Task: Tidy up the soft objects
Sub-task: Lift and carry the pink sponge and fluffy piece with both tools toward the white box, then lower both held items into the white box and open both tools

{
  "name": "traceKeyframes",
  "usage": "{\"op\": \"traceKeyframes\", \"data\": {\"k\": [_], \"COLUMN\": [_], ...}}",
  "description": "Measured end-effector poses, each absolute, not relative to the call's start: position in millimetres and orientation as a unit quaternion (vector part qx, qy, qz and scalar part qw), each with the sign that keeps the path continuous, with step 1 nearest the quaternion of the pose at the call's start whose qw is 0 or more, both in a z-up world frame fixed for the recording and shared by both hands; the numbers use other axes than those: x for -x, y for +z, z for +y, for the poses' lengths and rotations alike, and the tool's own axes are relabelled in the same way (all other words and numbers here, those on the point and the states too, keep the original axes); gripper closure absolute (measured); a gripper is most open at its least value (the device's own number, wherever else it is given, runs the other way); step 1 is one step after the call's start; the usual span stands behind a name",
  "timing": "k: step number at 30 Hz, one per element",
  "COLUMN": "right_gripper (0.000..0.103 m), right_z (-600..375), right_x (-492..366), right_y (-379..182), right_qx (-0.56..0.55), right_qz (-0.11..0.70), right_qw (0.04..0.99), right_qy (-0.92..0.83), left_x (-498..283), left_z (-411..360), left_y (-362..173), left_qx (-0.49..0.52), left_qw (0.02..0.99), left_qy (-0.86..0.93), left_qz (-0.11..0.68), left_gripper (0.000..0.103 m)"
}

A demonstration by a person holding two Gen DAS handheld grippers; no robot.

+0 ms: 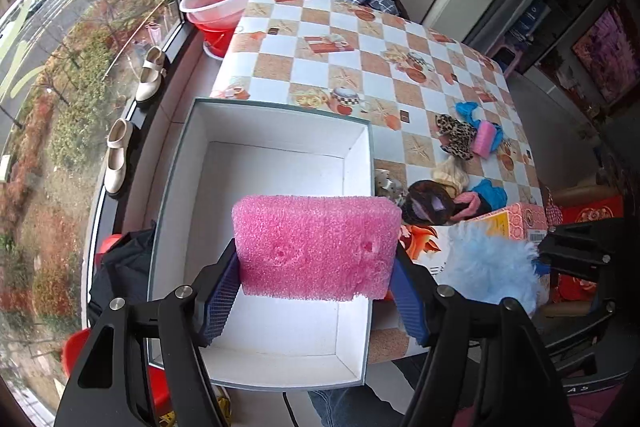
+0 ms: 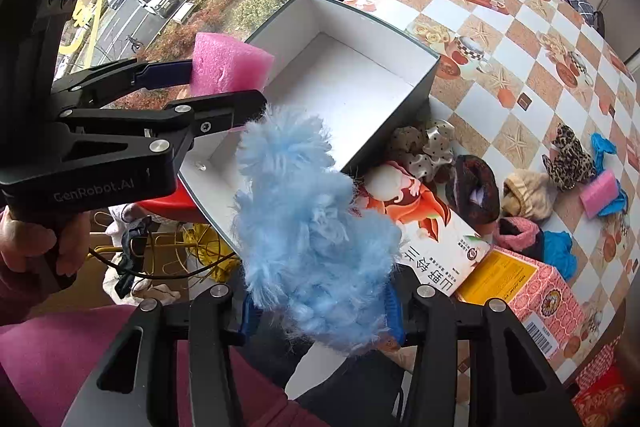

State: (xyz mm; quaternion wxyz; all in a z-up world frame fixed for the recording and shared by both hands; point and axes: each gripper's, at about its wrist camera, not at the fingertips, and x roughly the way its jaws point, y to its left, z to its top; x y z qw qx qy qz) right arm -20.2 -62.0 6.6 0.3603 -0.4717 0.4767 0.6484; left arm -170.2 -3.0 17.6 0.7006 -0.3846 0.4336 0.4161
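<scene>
**Foam and fluff held over the white box**

Nearest the left wrist camera, the pink foam block point(image 1: 316, 247) sits crosswise between the blue pads of the left gripper point(image 1: 316, 291), pinched at both ends, one pad at 9 o'clock of the block and the other at 3 o'clock. The block hangs above the open white box point(image 1: 264, 163), clear of its floor.

In the right wrist view, the fluffy blue tuft point(image 2: 316, 239) fills the gap between the fingers of the right gripper point(image 2: 320, 315), which pinch its lower end; most of the fluff spreads away from the tips toward 12 o'clock. The tuft hangs in front of the near corner of the box. From here the left gripper shows at 10 o'clock, with a hand point(image 2: 24, 239) on its grip.

On the checked tablecloth point(image 1: 360, 67), at 3 o'clock of the box, lie more soft things: a leopard-print scrunchie point(image 2: 568, 157), a small pink foam piece point(image 2: 600, 193), blue cloth bits point(image 2: 558, 251), a dark brown scrunchie point(image 2: 476, 193) and a beige one point(image 2: 526, 195). Two printed cartons point(image 2: 520, 287) lie beside them, at 4 o'clock of the tuft.
</scene>
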Motion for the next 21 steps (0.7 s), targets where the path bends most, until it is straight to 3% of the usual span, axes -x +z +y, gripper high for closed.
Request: {"op": "traceKeyframes", "data": {"k": [21], "right_gripper": [0.053], "right_z": [-29.8], "right_x": [93.4], "right_y": [-22.0], "right_qx": [0.511], "right_qz": [0.454], "right_qw": [0.298], "right_qy": [0.667], "left_x": [239.4], "left_z": [-23.6], "left_y": [-37.6], "left_qx": [0.438], "left_qw": [0.593], "left_qy": [0.5], "left_qz": [0.454], "left_gripper": [0.031]}}
